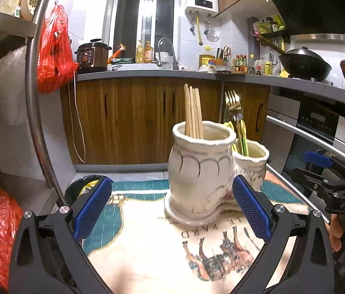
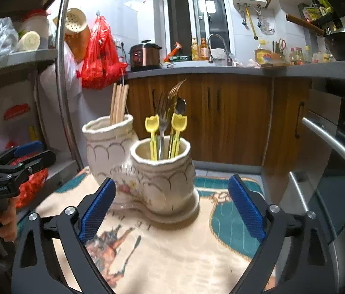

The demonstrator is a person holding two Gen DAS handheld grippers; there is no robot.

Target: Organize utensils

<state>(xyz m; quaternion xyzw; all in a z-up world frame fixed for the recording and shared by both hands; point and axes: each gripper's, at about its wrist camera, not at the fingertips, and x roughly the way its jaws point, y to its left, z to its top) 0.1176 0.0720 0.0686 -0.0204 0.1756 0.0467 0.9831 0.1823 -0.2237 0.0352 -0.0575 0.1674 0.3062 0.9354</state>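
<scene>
Jaws of both the left gripper (image 1: 172, 210) and right gripper (image 2: 171, 210) stand spread and hold nothing. Between them, on the printed cloth (image 2: 172, 250) over the worktop, sits a twin ceramic holder (image 2: 145, 171): wooden chopsticks (image 1: 193, 112) in the taller left pot, forks (image 2: 168, 107), a spoon (image 2: 181, 106) and yellow plastic picks (image 2: 153, 132) in the lower right pot. No loose utensils show; sorting looks finished.
</scene>
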